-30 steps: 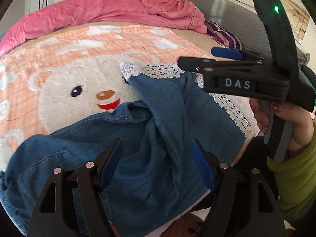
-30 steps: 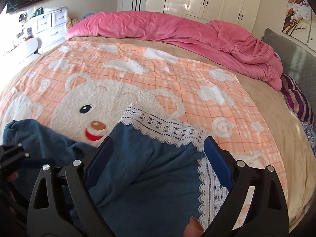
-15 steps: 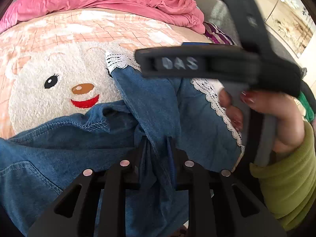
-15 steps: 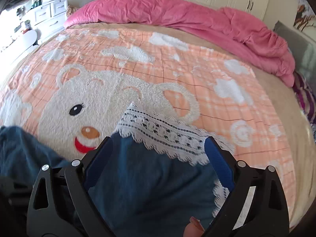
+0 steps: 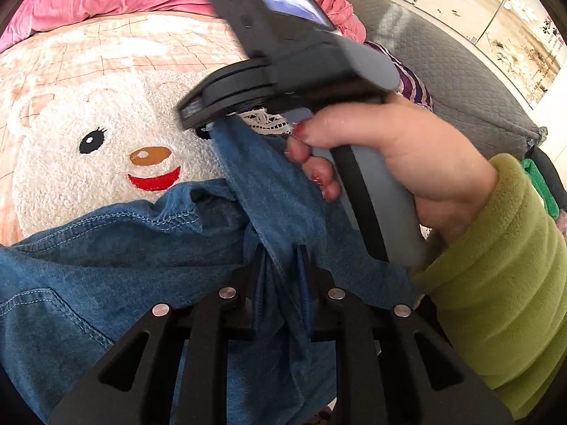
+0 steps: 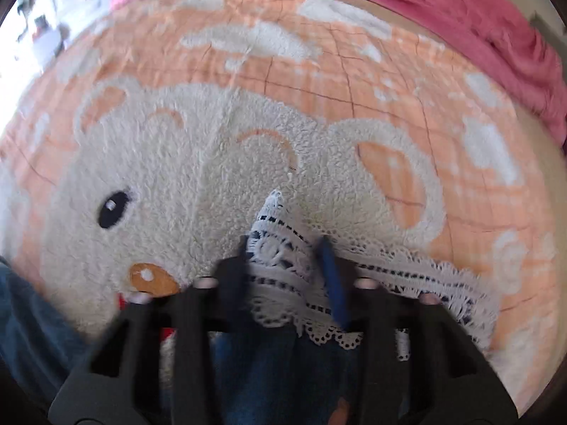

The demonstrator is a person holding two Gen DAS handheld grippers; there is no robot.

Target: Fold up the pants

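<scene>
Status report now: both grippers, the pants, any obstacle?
Left gripper shut on denim pants. Right gripper closing on lace hem. Nothing in the way on bear blanket.

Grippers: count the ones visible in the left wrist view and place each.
2. The left gripper sits at bottom centre, clamped on the jeans. The right gripper, in a hand, is above the middle at the lace hem.
</scene>
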